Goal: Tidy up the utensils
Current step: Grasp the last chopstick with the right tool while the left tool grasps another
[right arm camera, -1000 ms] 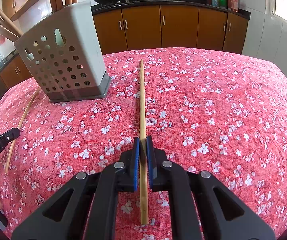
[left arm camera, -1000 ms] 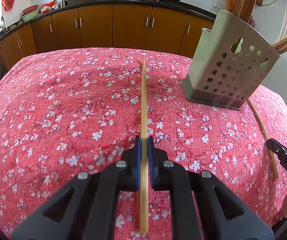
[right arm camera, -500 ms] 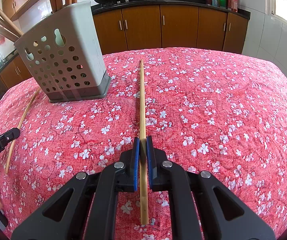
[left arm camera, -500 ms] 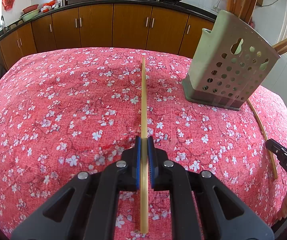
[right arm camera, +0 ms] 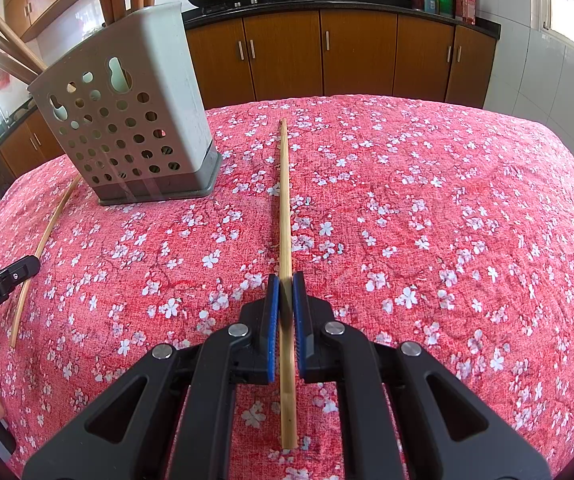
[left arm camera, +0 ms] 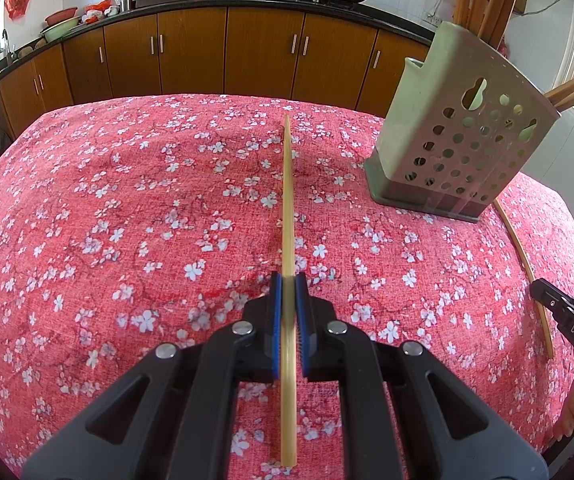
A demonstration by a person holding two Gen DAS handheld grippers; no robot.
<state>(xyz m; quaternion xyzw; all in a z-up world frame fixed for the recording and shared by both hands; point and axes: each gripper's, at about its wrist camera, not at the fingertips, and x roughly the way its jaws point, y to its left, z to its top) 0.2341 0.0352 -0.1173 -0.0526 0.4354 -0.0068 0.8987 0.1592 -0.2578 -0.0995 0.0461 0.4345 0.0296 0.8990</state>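
My left gripper (left arm camera: pixel 288 280) is shut on a bamboo chopstick (left arm camera: pixel 287 200) that points straight ahead over the red floral tablecloth. My right gripper (right arm camera: pixel 285 280) is shut on another bamboo chopstick (right arm camera: pixel 284 200), also pointing ahead. A grey perforated utensil holder (left arm camera: pixel 459 140) stands at the right in the left wrist view and at the left in the right wrist view (right arm camera: pixel 127 128), with several wooden utensils standing in it. A third chopstick (left arm camera: pixel 527 268) lies loose on the cloth beside the holder; it also shows in the right wrist view (right arm camera: pixel 43 240).
The table (left arm camera: pixel 87 220) is covered in a red cloth with white blossoms. Brown kitchen cabinets (left arm camera: pixel 227 52) and a counter with woks run behind it. The other gripper's tip shows at each view's edge (left arm camera: pixel 559 312) (right arm camera: pixel 3 284).
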